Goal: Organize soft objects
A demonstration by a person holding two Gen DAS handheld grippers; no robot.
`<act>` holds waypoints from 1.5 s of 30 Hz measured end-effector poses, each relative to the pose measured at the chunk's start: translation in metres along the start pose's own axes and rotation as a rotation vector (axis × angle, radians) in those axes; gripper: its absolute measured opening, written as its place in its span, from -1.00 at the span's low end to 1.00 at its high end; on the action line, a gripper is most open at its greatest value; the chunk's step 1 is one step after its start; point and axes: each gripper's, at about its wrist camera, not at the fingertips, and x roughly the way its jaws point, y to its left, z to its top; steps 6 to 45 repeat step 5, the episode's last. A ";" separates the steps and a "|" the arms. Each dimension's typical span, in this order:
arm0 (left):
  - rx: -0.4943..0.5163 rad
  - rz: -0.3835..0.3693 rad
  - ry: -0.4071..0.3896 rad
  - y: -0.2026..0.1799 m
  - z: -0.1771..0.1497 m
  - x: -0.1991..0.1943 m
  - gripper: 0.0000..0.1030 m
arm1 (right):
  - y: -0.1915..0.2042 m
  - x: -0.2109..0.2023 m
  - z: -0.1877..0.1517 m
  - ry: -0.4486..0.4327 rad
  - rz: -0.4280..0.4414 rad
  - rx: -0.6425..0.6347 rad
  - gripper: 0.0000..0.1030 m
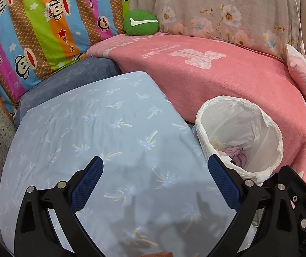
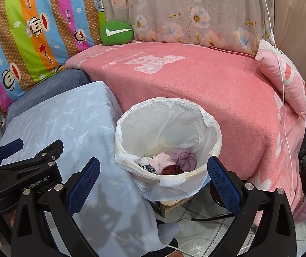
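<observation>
A white-lined bin (image 2: 208,124) stands in front of the pink blanket (image 2: 206,85) and holds several bunched soft cloths, among them a purple one (image 2: 184,157), a pale pink one (image 2: 163,160) and a dark red one (image 2: 172,169). The bin (image 1: 268,128) shows at the right in the left wrist view, with the purple cloth (image 1: 237,156) inside. My right gripper (image 2: 153,171) is open just short of the bin's near rim. My left gripper (image 1: 156,171) is open and empty above the light blue palm-print pillow (image 1: 101,128). A green round cushion (image 1: 141,23) sits at the back.
A striped monkey-print quilt (image 1: 41,32) and a floral grey cover (image 1: 217,10) stand behind the pink blanket. A dark blue cushion (image 1: 67,79) lies under the light blue pillow. A small pink pillow (image 2: 281,75) and a thin white cord (image 2: 281,75) are at the right. Tiled floor with cables (image 2: 206,218) lies below the bin.
</observation>
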 end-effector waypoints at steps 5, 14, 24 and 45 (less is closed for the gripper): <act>0.008 0.000 0.003 -0.001 -0.001 0.000 0.83 | 0.001 -0.003 0.001 -0.003 0.002 0.003 0.90; 0.008 0.000 0.003 -0.001 -0.001 0.000 0.83 | 0.001 -0.003 0.001 -0.003 0.002 0.003 0.90; 0.008 0.000 0.003 -0.001 -0.001 0.000 0.83 | 0.001 -0.003 0.001 -0.003 0.002 0.003 0.90; 0.008 0.000 0.003 -0.001 -0.001 0.000 0.83 | 0.001 -0.003 0.001 -0.003 0.002 0.003 0.90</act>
